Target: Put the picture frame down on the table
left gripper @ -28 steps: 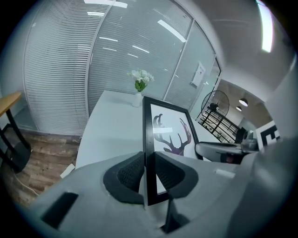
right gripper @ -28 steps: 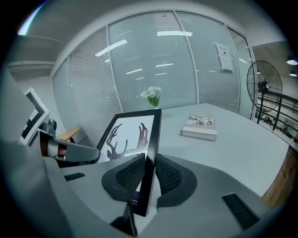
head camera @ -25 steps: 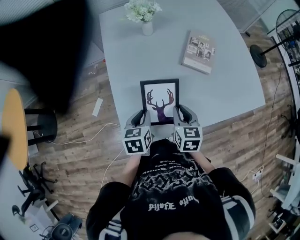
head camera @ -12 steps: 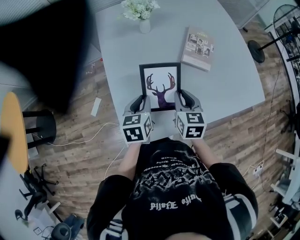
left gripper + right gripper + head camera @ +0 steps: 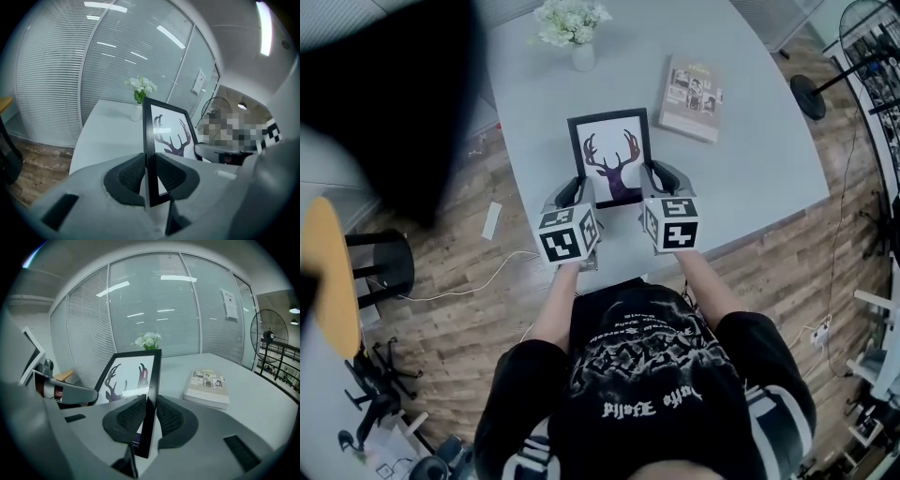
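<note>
A black picture frame holding a purple deer-antler print is held over the grey table, its picture side facing up toward the head camera. My left gripper is shut on the frame's left edge near the bottom corner. My right gripper is shut on the right edge. In the left gripper view the frame stands edge-on between the left gripper's dark pads. In the right gripper view the frame is likewise pinched by the right gripper. Whether the frame touches the table is hidden.
A white vase of flowers stands at the table's far edge, beyond the frame. A book lies flat to the frame's right. Wooden floor with a cable lies left of the table. A standing fan is at the right.
Both grippers have carried the frame away from the person and farther over the table, toward the vase. The grip on both edges is unchanged.
</note>
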{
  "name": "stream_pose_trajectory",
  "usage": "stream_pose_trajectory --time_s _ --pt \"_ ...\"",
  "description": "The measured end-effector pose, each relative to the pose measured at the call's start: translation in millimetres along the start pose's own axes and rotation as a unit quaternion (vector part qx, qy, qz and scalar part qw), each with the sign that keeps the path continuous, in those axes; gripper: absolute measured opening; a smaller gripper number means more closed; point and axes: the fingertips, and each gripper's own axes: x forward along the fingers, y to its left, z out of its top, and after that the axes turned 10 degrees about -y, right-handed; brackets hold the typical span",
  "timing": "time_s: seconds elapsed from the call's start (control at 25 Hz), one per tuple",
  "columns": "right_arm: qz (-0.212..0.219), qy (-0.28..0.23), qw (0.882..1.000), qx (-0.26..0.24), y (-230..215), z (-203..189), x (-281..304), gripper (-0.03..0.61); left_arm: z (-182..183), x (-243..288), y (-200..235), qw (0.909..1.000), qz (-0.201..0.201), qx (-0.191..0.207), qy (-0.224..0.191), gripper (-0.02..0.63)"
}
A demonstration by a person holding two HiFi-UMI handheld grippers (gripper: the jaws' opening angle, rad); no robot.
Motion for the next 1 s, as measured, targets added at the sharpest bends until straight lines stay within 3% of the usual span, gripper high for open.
stream_pose_trajectory --time_s 1.0 --pt "-0.015 0.095 0.995 -0.008 -20.4 -47.3 79.0 0.066 -35.2 74.6 36.8 0.9960 0.018 -0.048 0.073 0.084"
